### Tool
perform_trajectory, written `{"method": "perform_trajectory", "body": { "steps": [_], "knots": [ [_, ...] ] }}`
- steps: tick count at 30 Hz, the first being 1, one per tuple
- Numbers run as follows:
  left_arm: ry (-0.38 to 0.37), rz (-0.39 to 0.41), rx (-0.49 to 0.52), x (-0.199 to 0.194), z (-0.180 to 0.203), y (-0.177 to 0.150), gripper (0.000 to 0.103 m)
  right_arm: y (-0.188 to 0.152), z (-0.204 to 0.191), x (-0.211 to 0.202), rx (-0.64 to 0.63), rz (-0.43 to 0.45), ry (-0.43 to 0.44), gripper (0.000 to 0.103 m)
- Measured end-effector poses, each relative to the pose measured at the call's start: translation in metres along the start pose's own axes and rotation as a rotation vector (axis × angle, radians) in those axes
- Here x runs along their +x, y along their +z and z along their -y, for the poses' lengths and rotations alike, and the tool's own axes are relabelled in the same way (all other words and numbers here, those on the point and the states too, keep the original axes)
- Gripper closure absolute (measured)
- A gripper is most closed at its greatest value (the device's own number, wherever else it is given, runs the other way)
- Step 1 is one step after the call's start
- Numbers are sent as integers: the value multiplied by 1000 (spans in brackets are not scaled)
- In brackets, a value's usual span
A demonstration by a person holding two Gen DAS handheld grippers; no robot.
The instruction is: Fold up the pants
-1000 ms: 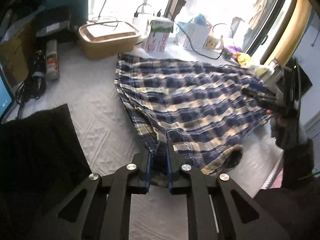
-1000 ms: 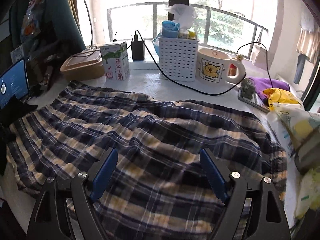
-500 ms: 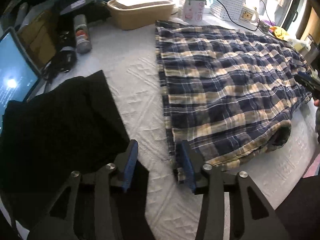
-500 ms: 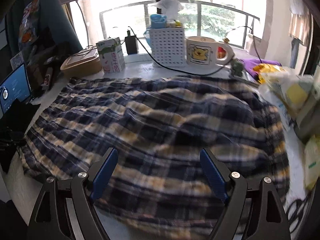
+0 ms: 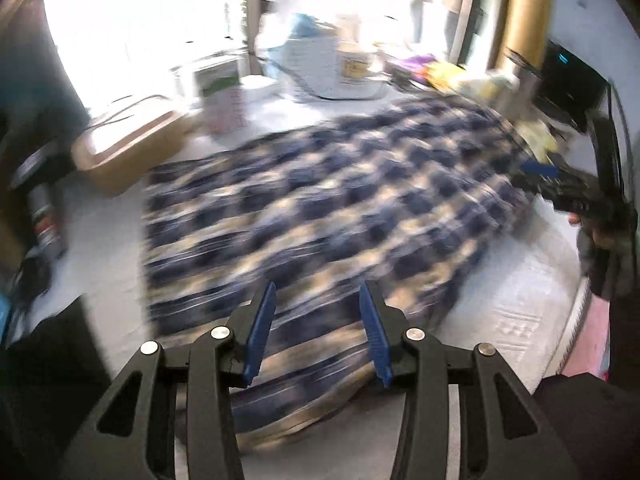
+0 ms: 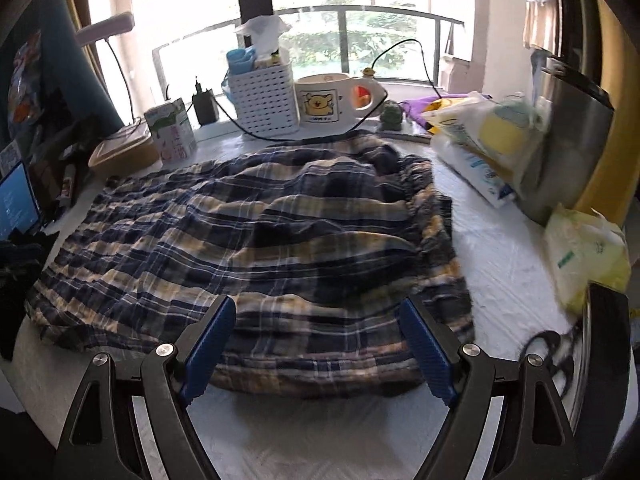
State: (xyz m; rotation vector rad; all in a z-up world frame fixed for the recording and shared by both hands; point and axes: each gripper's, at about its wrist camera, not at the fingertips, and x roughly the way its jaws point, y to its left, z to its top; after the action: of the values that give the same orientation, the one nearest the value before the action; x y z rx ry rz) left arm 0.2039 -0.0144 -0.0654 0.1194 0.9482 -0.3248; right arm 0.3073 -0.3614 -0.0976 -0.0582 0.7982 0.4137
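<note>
Its fingers released from the hem they pinched a second ago, the left gripper (image 5: 316,326) swings in above the plaid pants (image 6: 248,248), folded across the middle of the white counter (image 6: 504,248), while the right gripper (image 6: 316,344) hovers wide and empty at the lower edge, one fold apparently complete.

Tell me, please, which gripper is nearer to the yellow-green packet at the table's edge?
Right. The right gripper hangs over the plaid pants' near hem, the packet just beside it; the left gripper is over the pants' opposite end.

One plaid pants (image 6: 256,248), one mug (image 6: 324,98), one white basket (image 6: 266,100), one carton (image 6: 172,130), two claws (image 6: 316,346) (image 5: 318,328)
</note>
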Motion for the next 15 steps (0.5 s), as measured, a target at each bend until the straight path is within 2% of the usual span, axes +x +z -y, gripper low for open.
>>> {"method": "perform_trajectory", "body": {
  "steps": [4, 6, 9, 15],
  "knots": [
    [7, -88, 30, 32, 14, -7, 60, 1, 1, -4, -3, 29, 15, 18],
    [28, -125, 24, 38, 12, -18, 60, -2, 2, 4, -16, 8, 13, 18],
    [35, -107, 12, 34, 9, -28, 58, -13, 4, 25, -25, -91, -17, 20],
    [34, -92, 6, 22, 2, -45, 52, -21, 5, 17, -34, -123, 1, 20]
  ]
}}
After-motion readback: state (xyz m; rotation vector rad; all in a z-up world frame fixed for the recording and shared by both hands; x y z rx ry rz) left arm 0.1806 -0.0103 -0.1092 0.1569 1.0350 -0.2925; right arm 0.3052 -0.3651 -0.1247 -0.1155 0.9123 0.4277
